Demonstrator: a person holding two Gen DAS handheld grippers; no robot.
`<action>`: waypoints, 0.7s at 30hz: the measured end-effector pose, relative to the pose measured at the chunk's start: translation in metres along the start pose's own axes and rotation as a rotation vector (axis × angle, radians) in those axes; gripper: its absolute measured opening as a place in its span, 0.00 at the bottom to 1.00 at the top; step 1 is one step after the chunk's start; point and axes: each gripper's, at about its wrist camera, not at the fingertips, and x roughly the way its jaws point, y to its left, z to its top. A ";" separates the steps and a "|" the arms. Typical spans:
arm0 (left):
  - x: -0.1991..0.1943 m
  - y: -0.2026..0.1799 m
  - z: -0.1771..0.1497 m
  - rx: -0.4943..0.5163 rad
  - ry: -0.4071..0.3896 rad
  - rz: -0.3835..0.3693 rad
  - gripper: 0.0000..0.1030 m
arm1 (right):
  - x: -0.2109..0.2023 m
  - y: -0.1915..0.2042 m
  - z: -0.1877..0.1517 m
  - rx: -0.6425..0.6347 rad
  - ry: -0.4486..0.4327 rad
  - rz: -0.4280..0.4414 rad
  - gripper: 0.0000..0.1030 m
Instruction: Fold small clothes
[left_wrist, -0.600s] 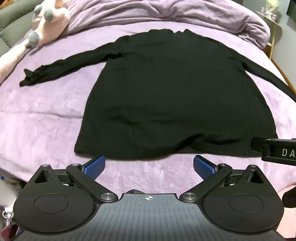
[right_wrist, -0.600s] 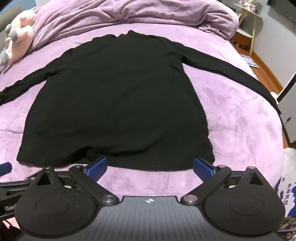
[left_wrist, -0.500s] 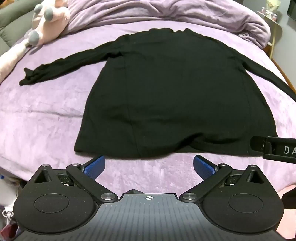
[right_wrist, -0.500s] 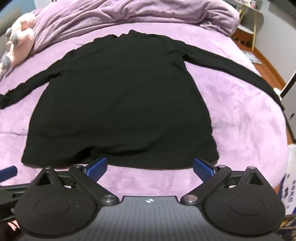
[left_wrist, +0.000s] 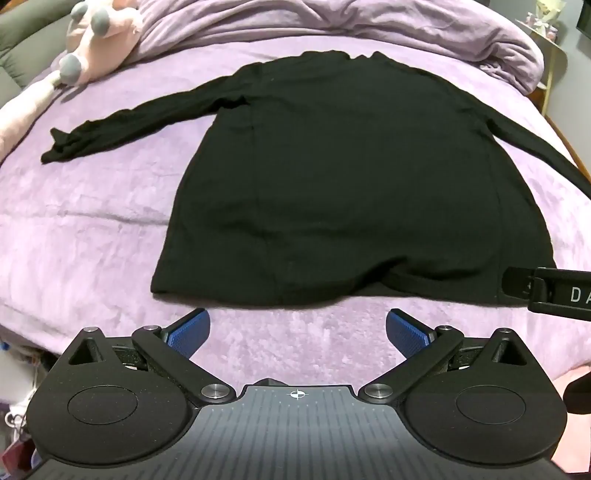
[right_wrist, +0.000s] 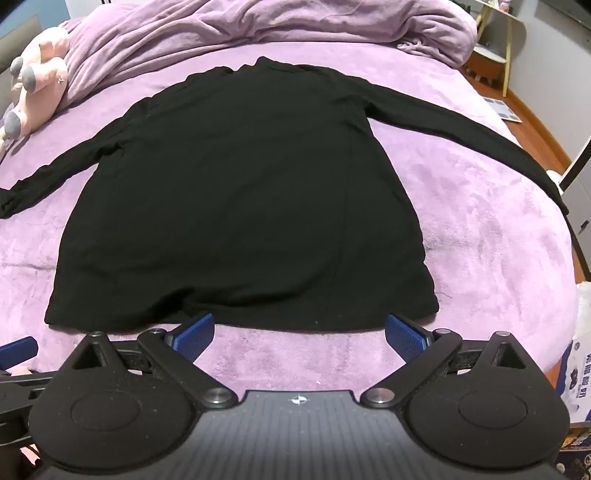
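Since the earlier frame the right claw (right_wrist: 299, 334) has drifted toward the shirt's right side, while the left claw (left_wrist: 297, 328) has barely shifted. Up and left of the left claw, a pink plush toy (left_wrist: 98, 35) lies on the bed (left_wrist: 85, 229). Both claws hang just short of the near hem of the black long-sleeved shirt (left_wrist: 354, 177), which lies flat ahead of them with both sleeves stretched out. Each claw is spread wide, blue pads (left_wrist: 186, 332) apart, pinching nothing, only purple bedcover between them. Beyond the shirt, a bunched purple duvet (right_wrist: 258, 26) lies across the far end.
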 end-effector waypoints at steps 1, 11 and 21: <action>0.000 0.000 0.000 -0.001 0.000 0.000 1.00 | 0.000 -0.001 0.000 -0.001 0.001 0.002 0.96; -0.001 0.000 -0.001 -0.003 0.009 0.001 1.00 | 0.002 -0.004 0.001 0.008 0.017 0.007 0.96; -0.001 -0.001 -0.001 -0.009 0.018 0.000 1.00 | 0.003 -0.006 0.001 0.013 0.029 0.021 0.96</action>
